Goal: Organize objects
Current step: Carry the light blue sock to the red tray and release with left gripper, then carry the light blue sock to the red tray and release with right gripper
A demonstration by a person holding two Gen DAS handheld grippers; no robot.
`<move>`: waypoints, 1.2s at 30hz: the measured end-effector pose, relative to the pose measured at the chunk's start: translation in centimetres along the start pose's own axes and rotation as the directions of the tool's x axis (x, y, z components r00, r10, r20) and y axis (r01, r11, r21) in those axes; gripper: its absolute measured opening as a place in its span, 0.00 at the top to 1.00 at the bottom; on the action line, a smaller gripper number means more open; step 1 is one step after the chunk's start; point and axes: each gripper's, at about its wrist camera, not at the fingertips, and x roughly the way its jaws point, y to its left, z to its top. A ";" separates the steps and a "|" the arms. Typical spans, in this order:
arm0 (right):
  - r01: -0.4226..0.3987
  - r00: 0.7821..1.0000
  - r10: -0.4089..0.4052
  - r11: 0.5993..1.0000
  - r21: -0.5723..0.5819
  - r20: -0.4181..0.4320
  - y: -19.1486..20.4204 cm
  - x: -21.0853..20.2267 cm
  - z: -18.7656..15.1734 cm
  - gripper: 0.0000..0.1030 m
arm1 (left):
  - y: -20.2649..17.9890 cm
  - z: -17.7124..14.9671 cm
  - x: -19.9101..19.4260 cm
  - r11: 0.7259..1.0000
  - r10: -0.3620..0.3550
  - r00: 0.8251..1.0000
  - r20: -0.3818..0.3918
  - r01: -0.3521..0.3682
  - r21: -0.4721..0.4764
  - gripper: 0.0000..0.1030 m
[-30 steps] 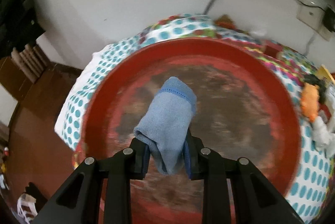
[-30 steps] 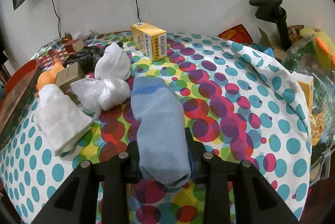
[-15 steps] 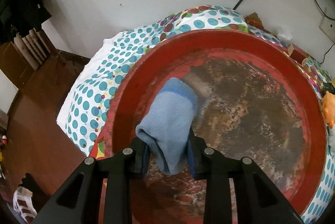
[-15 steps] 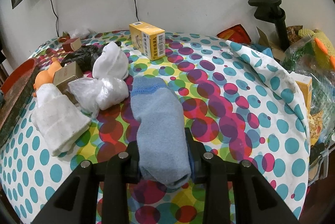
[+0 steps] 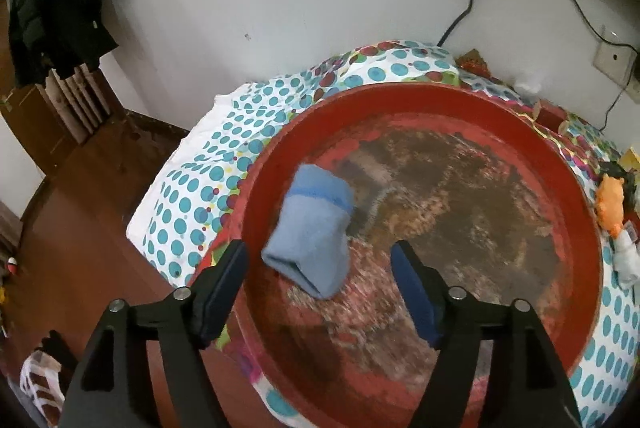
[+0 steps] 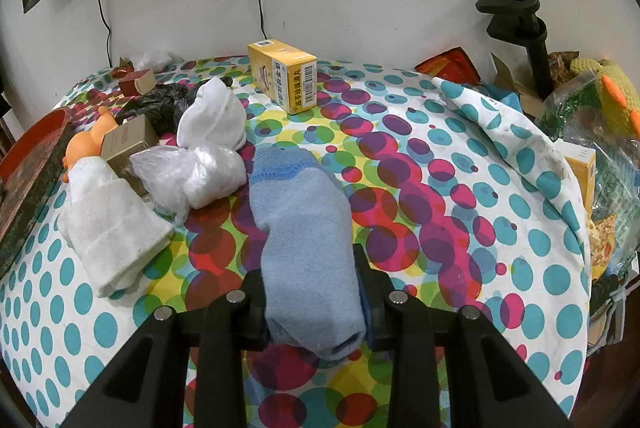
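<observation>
Socks are the story: one blue sock (image 5: 310, 230) sits in the red tray (image 5: 420, 99), near its left rim, between the spread fingers of the left gripper (image 5: 320, 292) and touching neither. That gripper is wide open and holds nothing. The sock's long axis runs roughly away from the camera, cuff at the far end, folded end nearest the tool, leaning a little left; slight blur makes it unclear whether it lies flat on the tray floor. Over on the other side, the right gripper (image 6: 310, 302) is clamped on a second blue sock (image 6: 304, 236), which pokes straight forward along the fingers, cuff end out over the spotted tablecloth (image 6: 460, 187). Here's the key relation: the tray shows only as a red edge at the far left of the right view, beyond the white cloth (image 6: 116, 232) and the orange toy (image 6: 86, 143). So, to my eye, the right hand's sock has to travel leftward across that clutter to join its partner, and the left hand is far nearer the tray.
</observation>
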 end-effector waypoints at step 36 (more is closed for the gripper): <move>-0.295 0.951 0.306 0.941 -0.165 0.047 20.9 -5.9 4.7 0.69 | 2.3 -4.0 -4.1 0.994 0.025 0.995 0.097 -0.015 -0.110 0.11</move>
